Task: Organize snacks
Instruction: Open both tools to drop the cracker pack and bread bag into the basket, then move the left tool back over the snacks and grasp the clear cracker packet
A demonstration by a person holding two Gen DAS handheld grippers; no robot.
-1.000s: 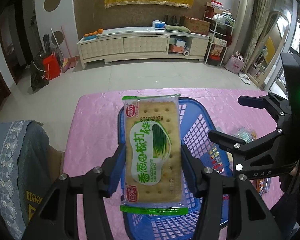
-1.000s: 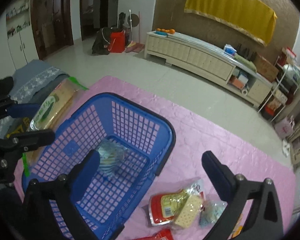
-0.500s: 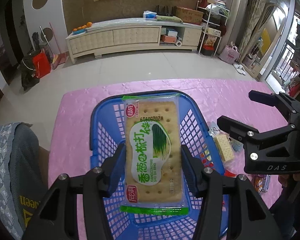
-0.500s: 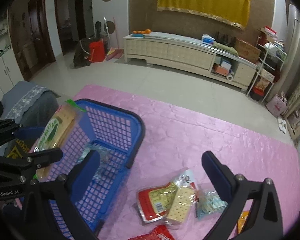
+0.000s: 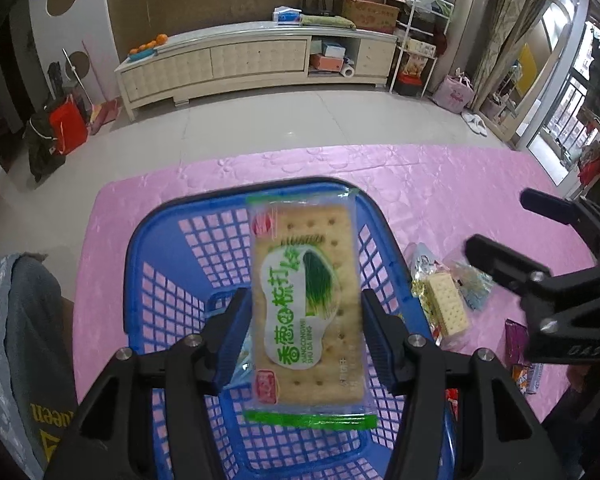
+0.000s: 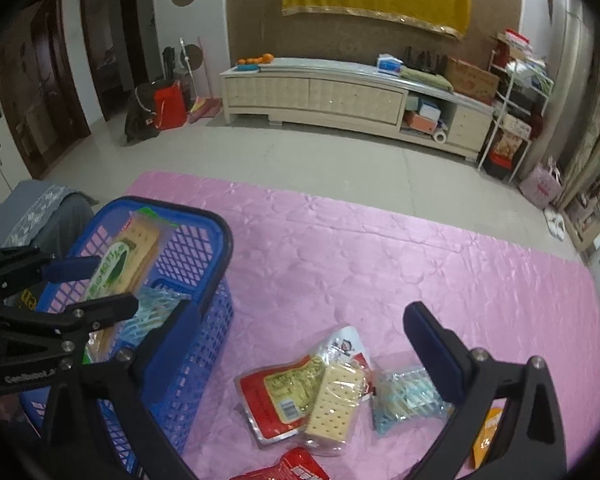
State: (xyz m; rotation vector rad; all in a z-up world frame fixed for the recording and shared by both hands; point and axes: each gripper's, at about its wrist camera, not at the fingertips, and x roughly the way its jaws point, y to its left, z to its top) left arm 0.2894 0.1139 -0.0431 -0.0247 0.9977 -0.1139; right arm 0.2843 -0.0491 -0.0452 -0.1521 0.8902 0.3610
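A green-and-white cracker packet (image 5: 306, 312) hangs between the fingers of my left gripper (image 5: 304, 300), over the inside of the blue basket (image 5: 140, 236). The jaws are opening; the packet looks blurred, and the pads no longer seem to press on it. In the right wrist view the same packet (image 6: 120, 256) tilts into the basket (image 6: 220, 232) between the left gripper's fingers (image 6: 100, 262). My right gripper (image 6: 302, 316) stands open and empty above the loose snacks, to the right of the basket. A clear bluish packet (image 6: 152, 308) lies inside the basket.
On the pink cloth (image 6: 380, 248) lie a red packet (image 6: 276, 396), a clear cracker pack (image 6: 334, 404), a bluish clear packet (image 6: 404, 400), an orange packet (image 6: 486, 432) and another red one (image 6: 292, 468). A grey chair back (image 5: 24, 320) stands left of the table.
My left gripper has sunk over the basket with the cracker packet, and its pads have eased off it. My right gripper has swung right, from the basket to the loose snacks.
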